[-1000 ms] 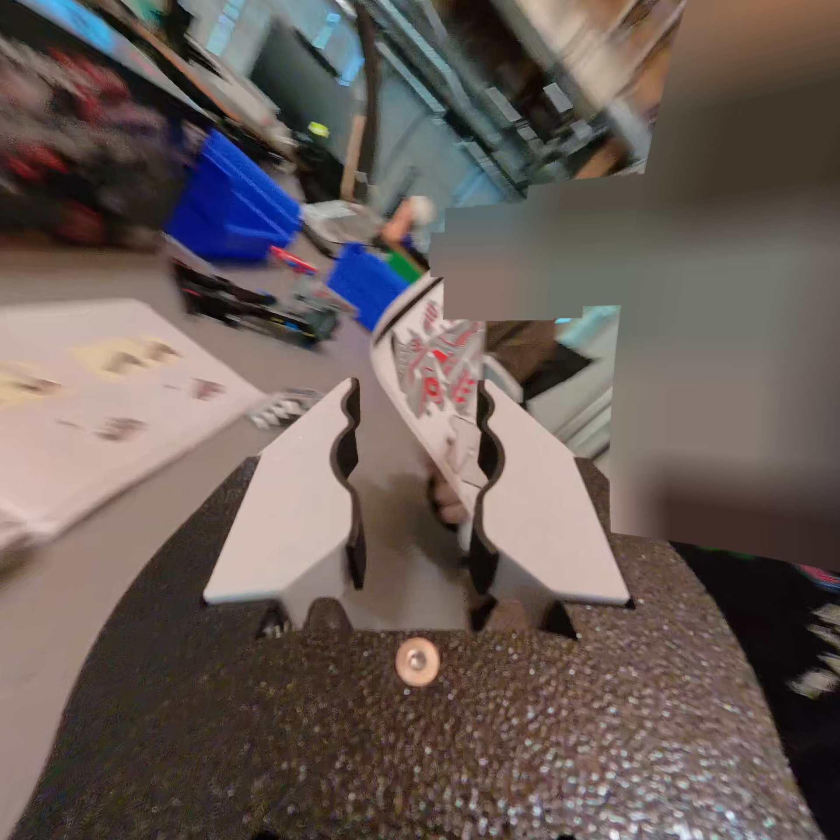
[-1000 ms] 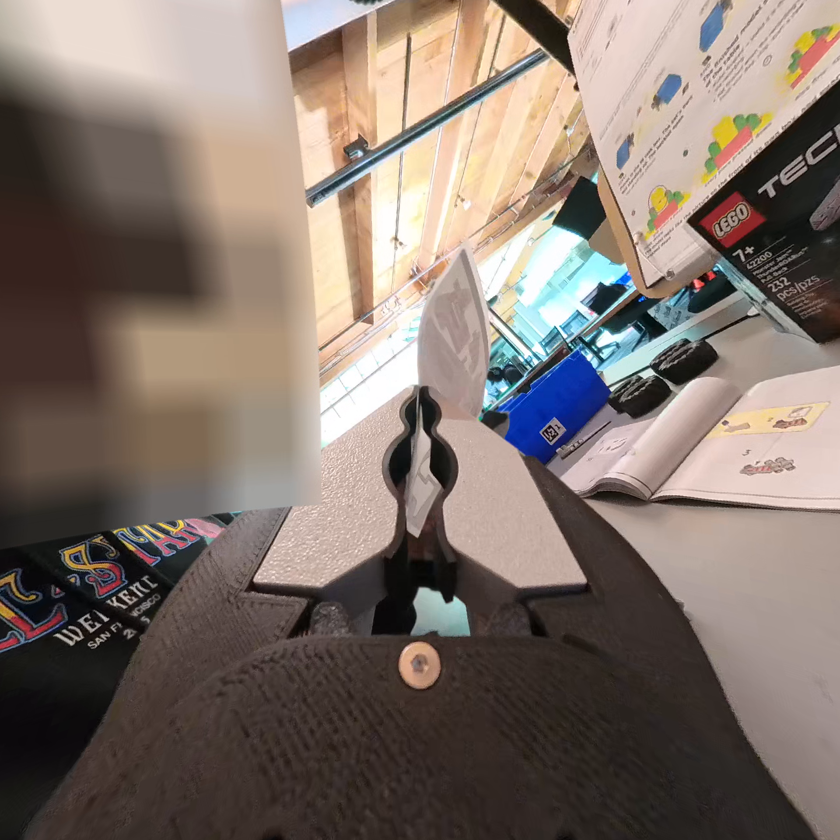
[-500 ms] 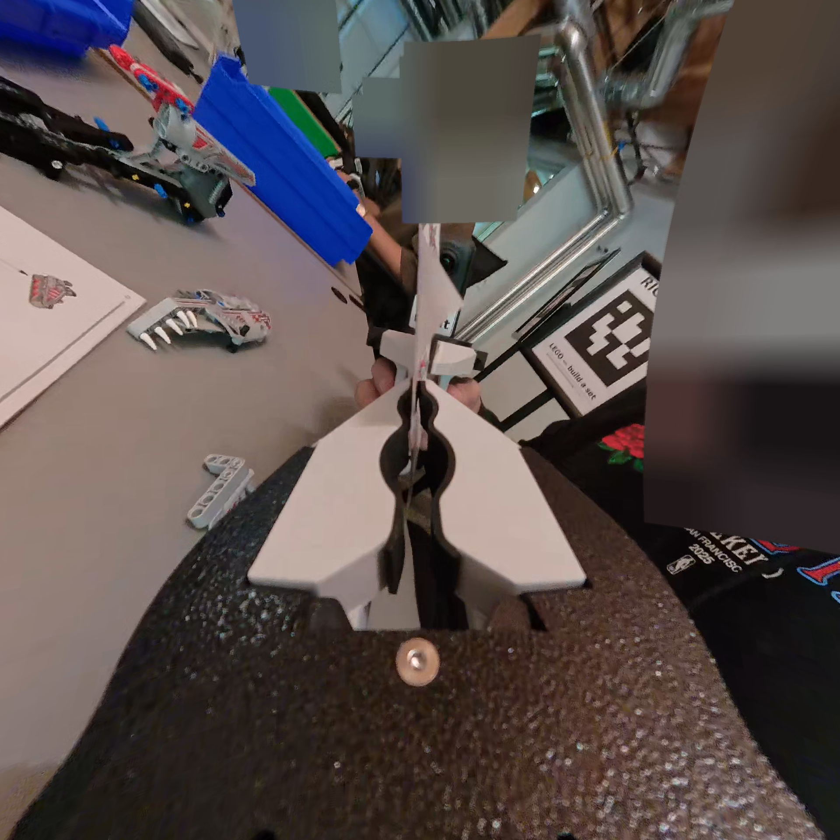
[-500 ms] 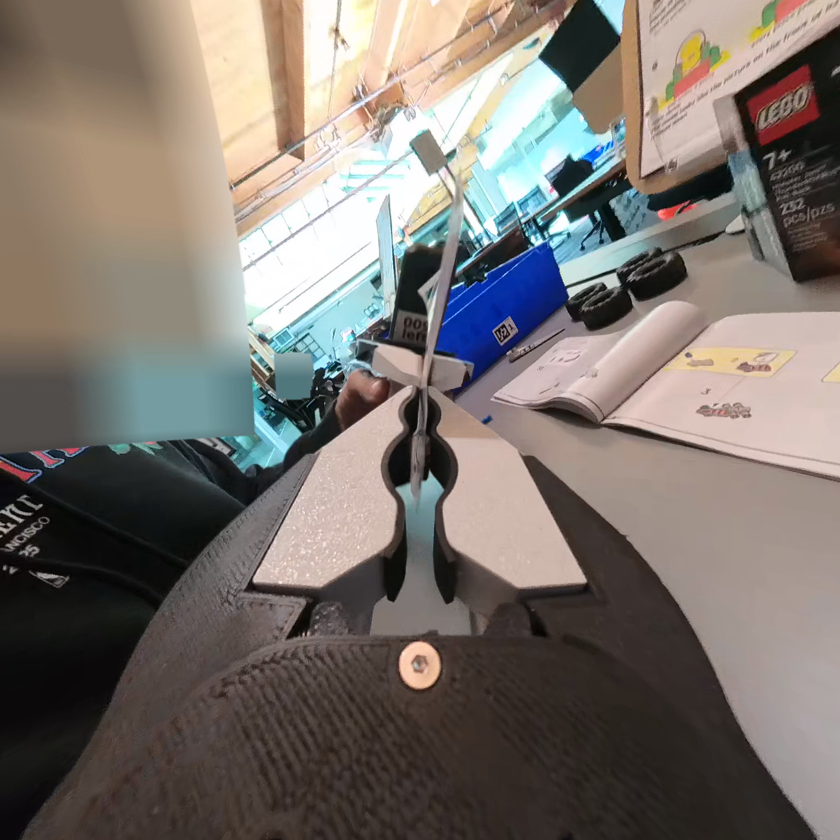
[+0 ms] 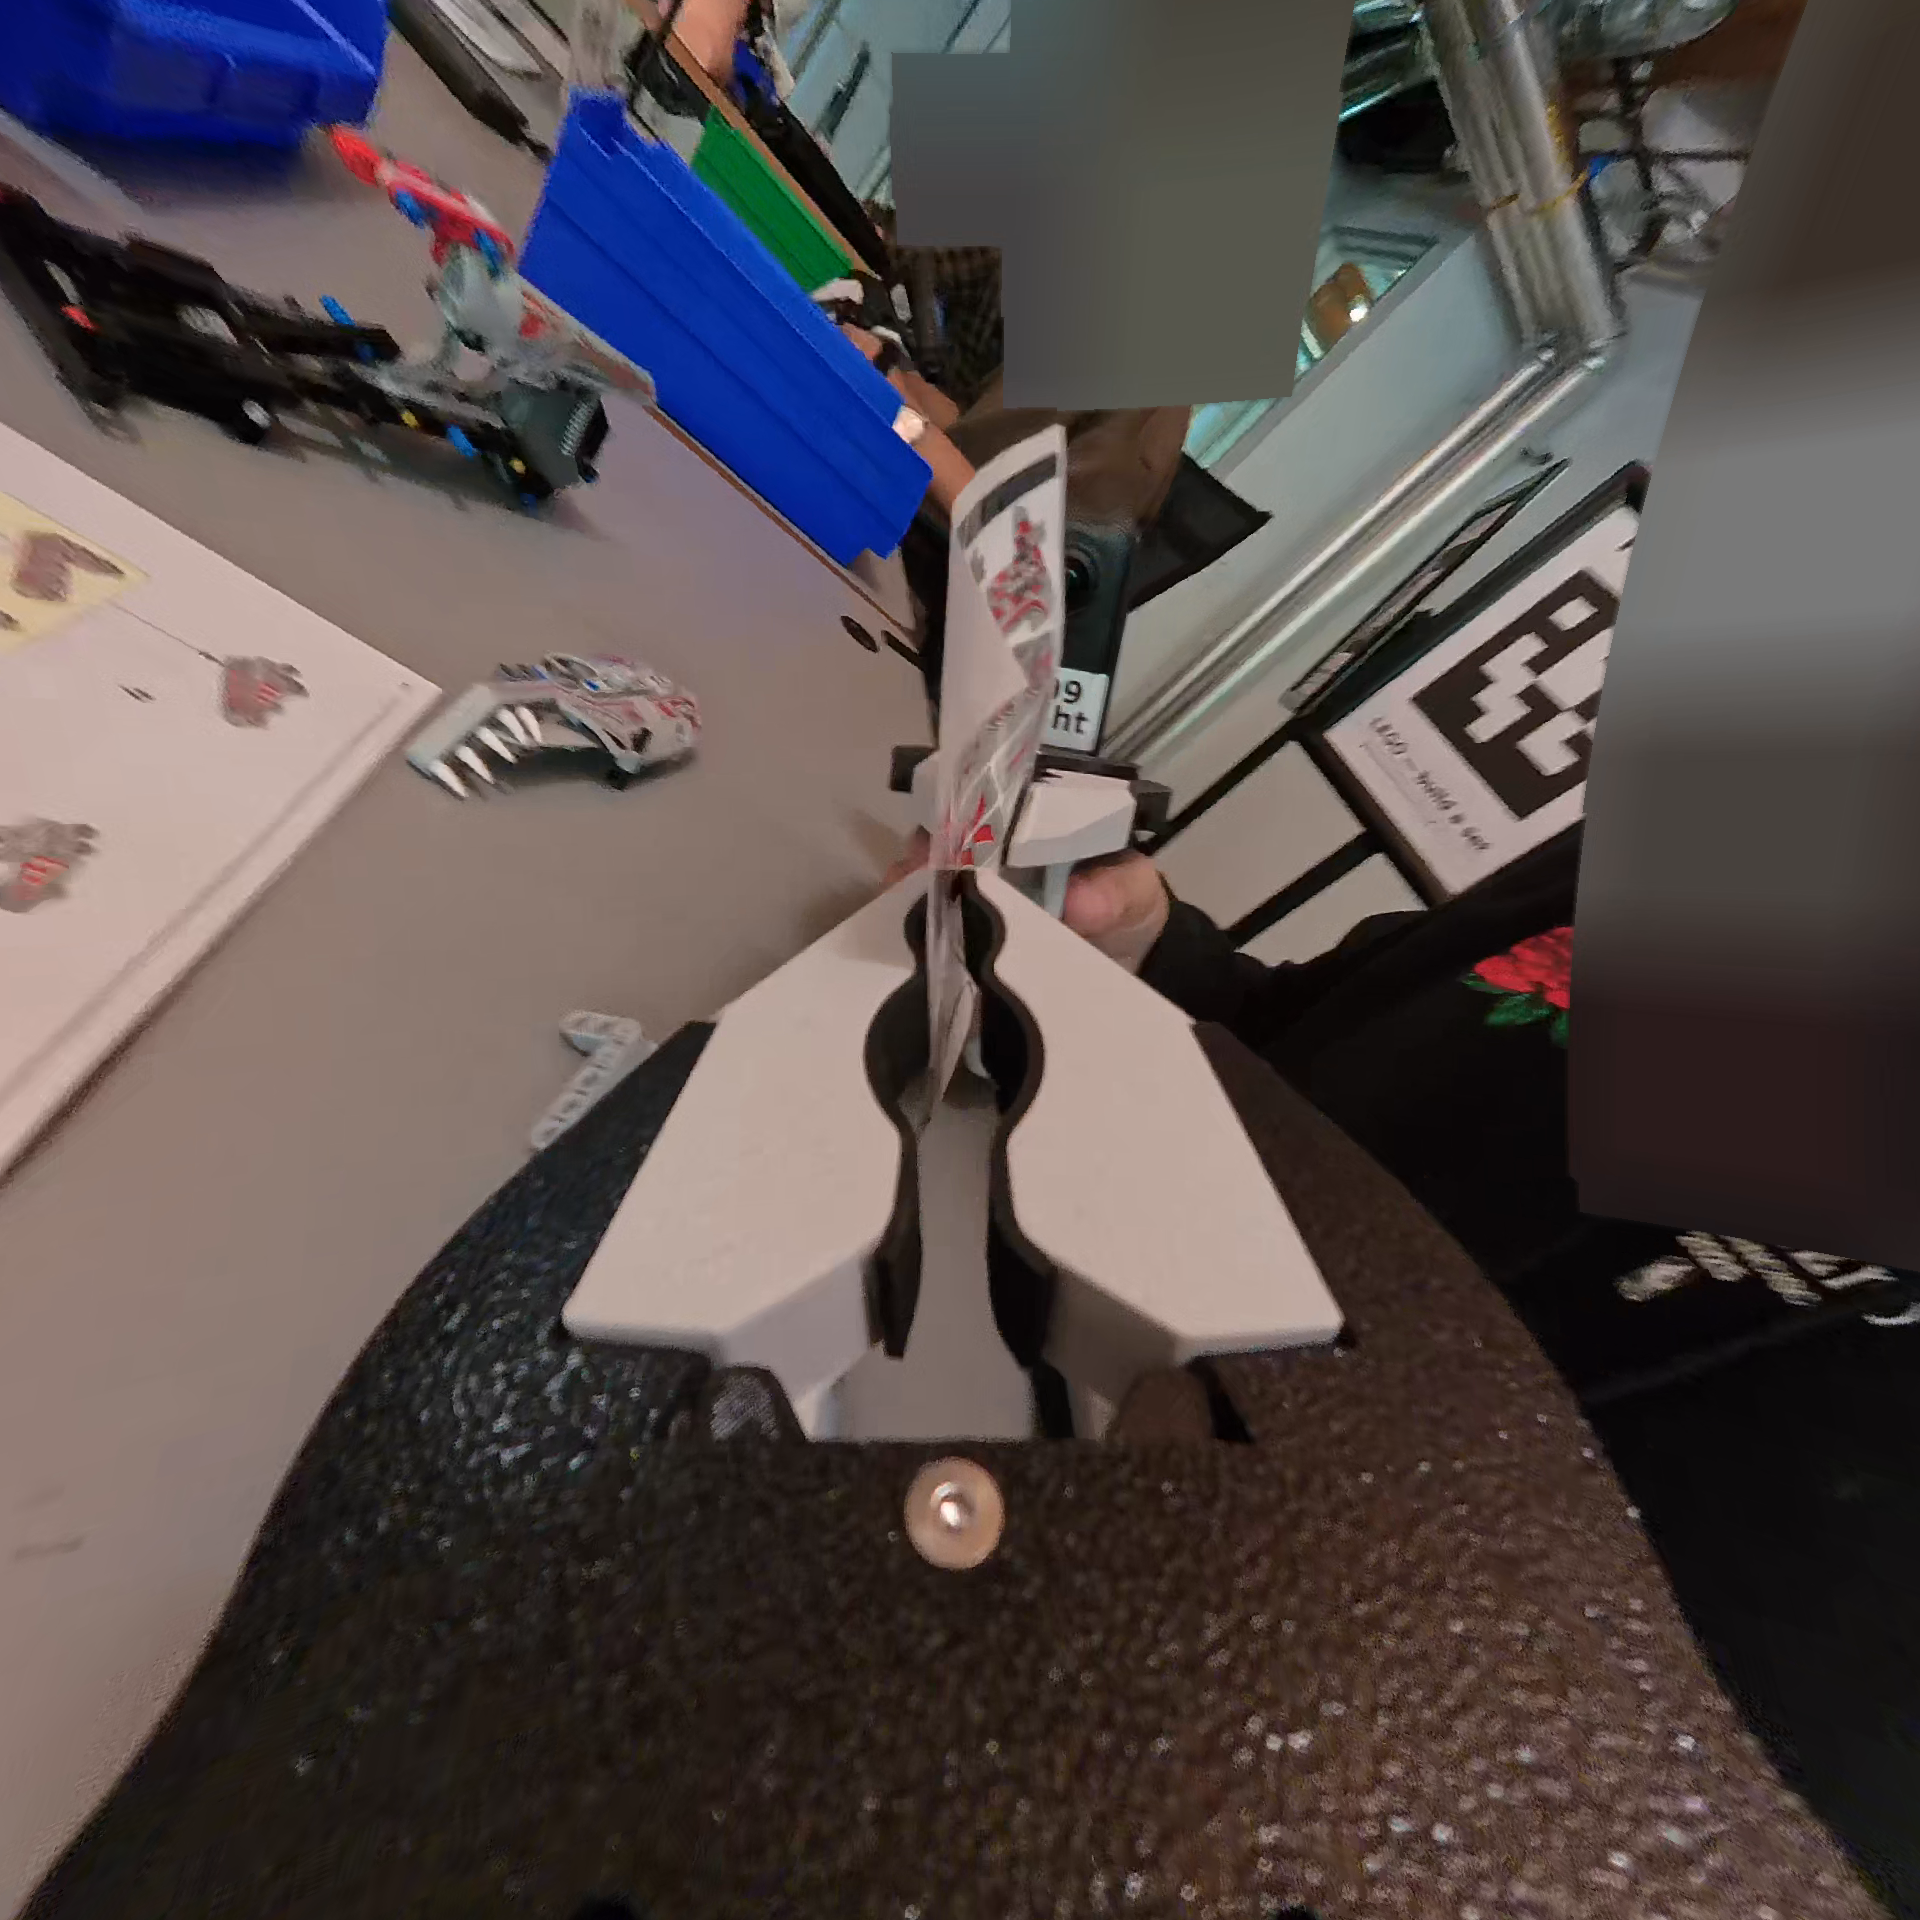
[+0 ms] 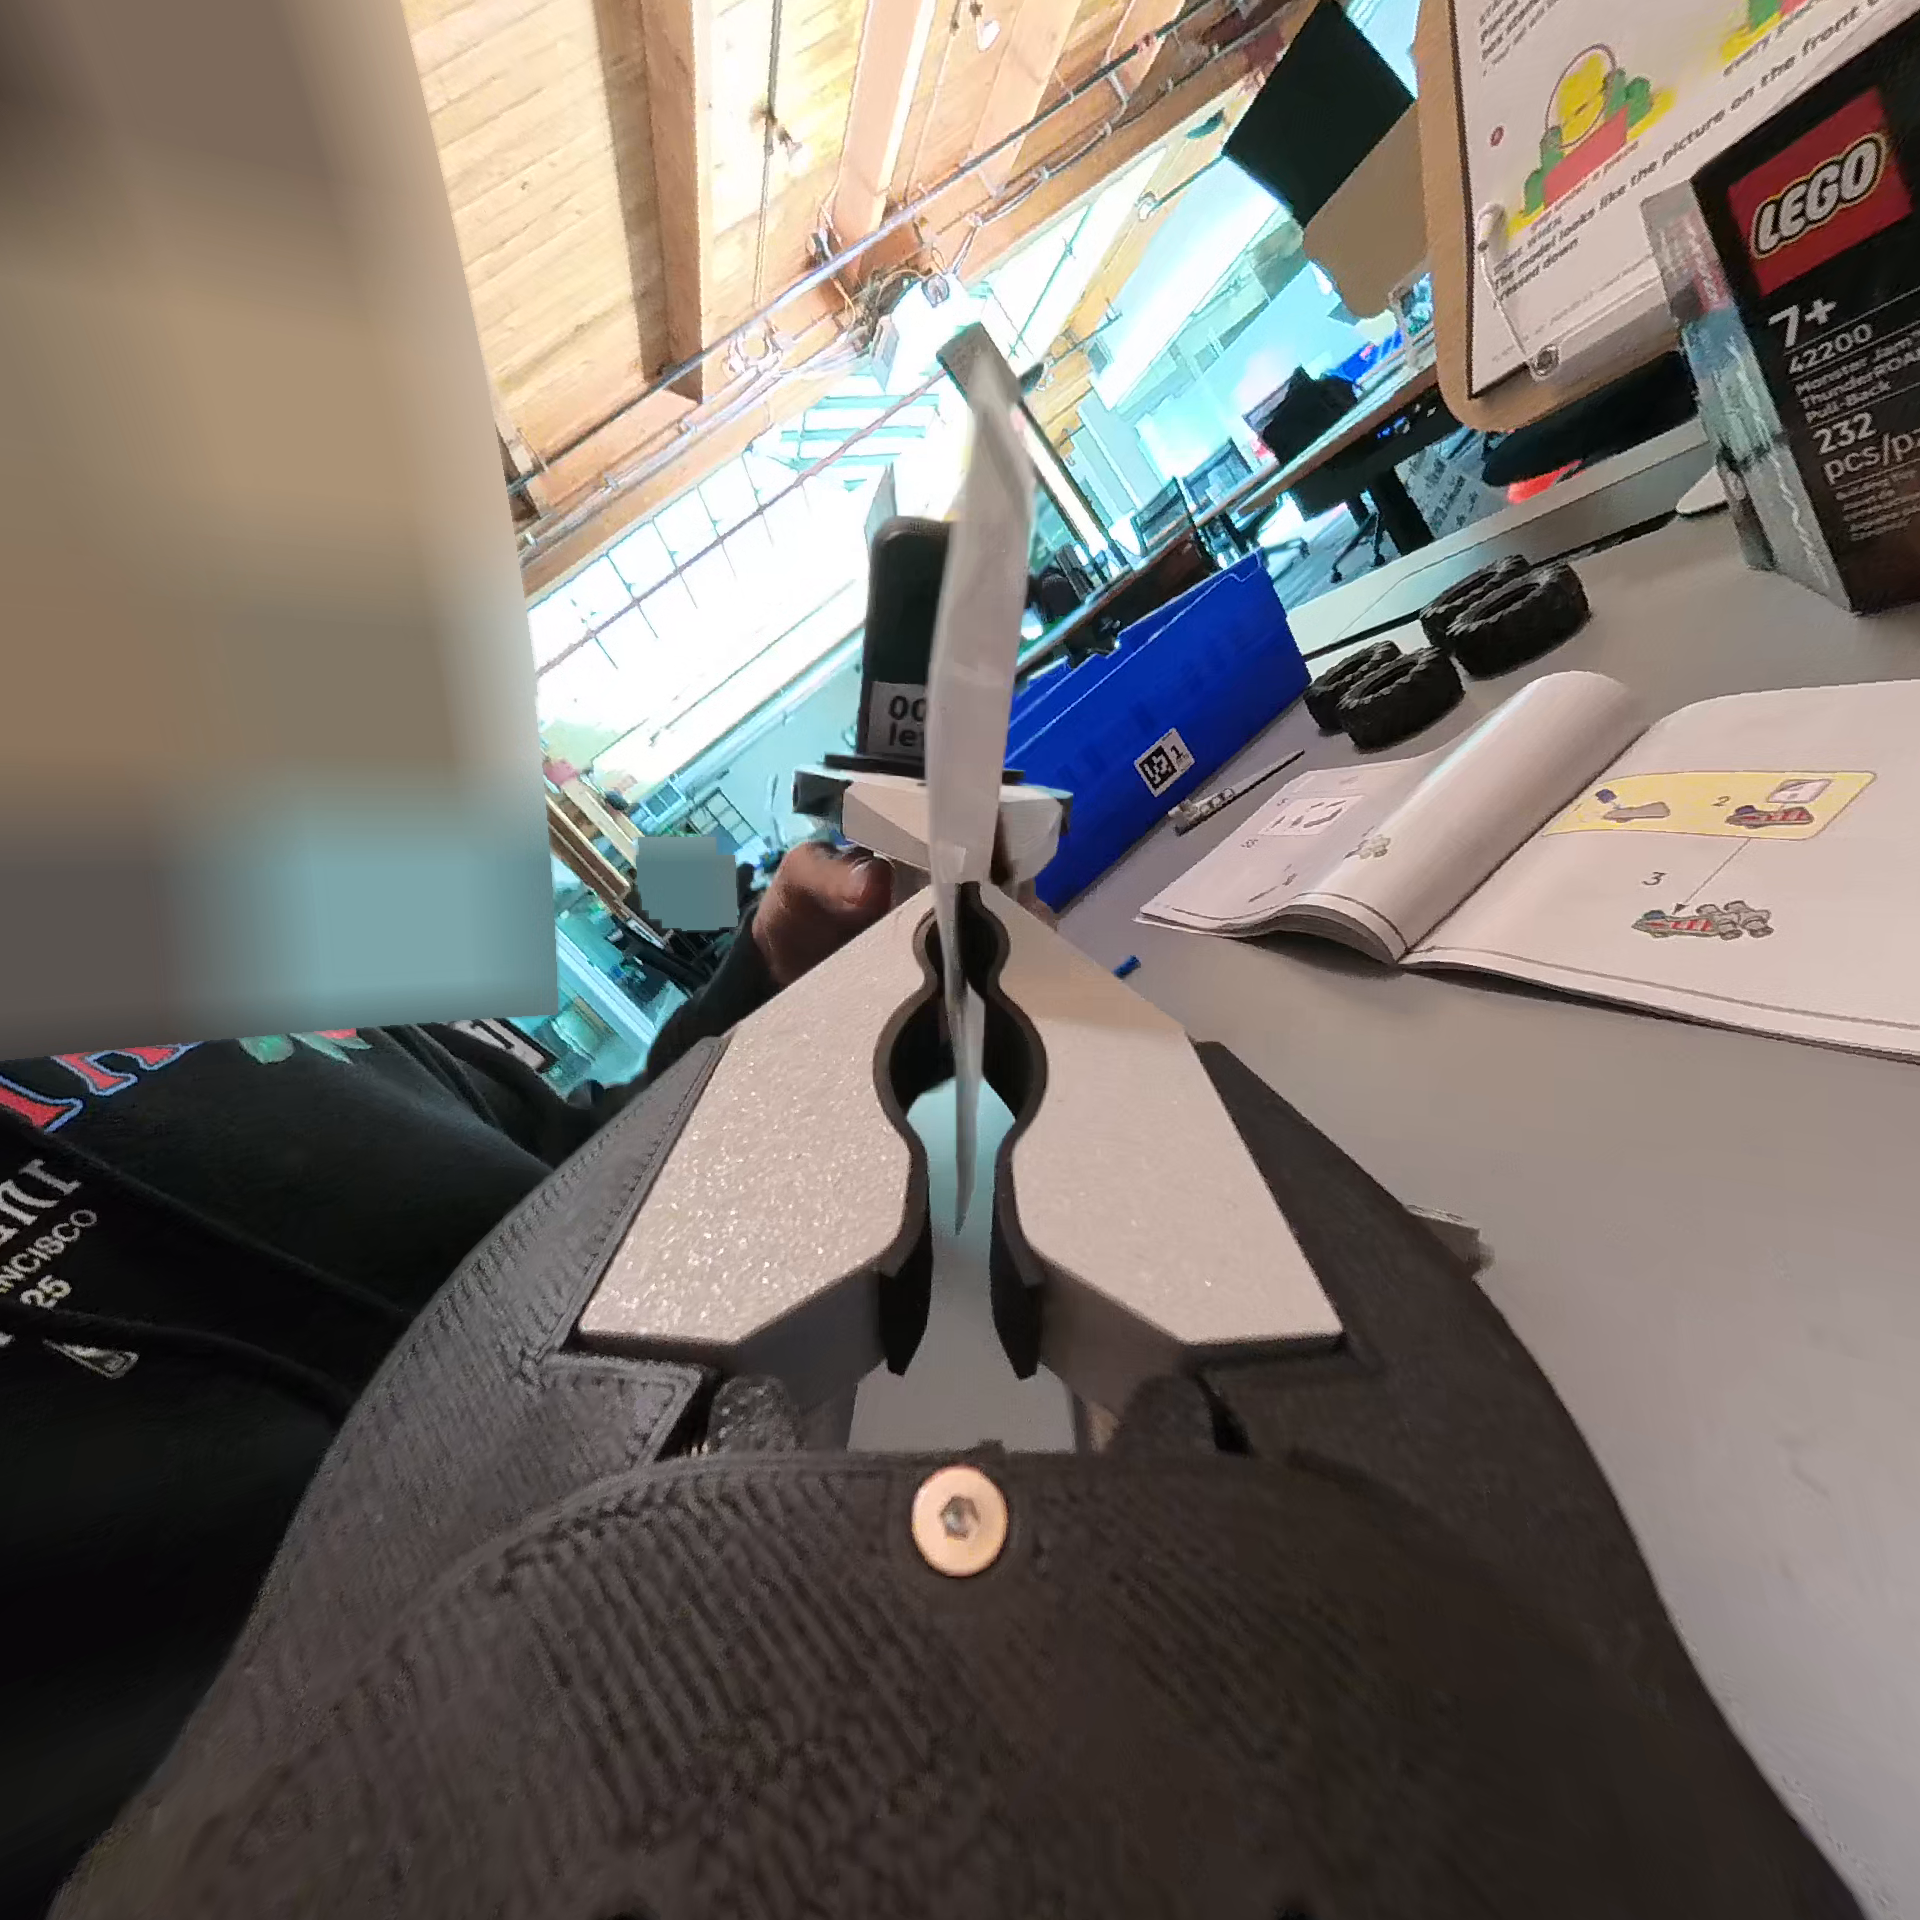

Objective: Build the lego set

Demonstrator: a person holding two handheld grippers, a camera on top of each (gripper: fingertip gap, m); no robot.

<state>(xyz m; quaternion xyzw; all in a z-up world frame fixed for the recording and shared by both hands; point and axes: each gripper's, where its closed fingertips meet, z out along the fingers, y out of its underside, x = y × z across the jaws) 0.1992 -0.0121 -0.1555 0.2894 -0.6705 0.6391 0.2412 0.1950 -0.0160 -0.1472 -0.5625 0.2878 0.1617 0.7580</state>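
Left gripper: the left gripper [image 5: 951, 894] is closed at its tips on the lower edge of the sticker sheet [image 5: 1003, 665], with nothing else between the fingers; farther off in the right wrist view it [image 6: 951, 821] faces this way, a hand [image 6: 821, 904] under it.
Right gripper: the right gripper [image 6: 961, 904] is likewise pinched tight on the sticker sheet [image 6: 971, 665], which passes between the tips and runs down into the gap behind them; in the left wrist view it [image 5: 1029, 821] shows just beyond the sheet, held by a hand [image 5: 1112, 904].
Sticker sheet: held in the air over the near edge of the counter [image 5: 364, 1039], standing almost edge-on between the two grippers, printed side with red and grey designs toward the left wrist view, plain white back toward the right one.
Instruction booklet: the booklet [image 6: 1558, 862] lies open on the counter [image 6: 1558, 1195], right of the grippers in the right wrist view.
Loose parts: a grey toothed piece [image 5: 561, 722] lies beside the booklet page [image 5: 156, 779]; a small pale grey beam [image 5: 597, 1060] lies near the left gripper's body.
Black assembly: a long black build [image 5: 260, 353] sits toward the far edge, next to a blue bin [image 5: 717, 353].
Tyres: four black tyres [image 6: 1455, 655] sit behind the booklet.
Box: the set's black box [image 6: 1829, 343] stands at the far right.
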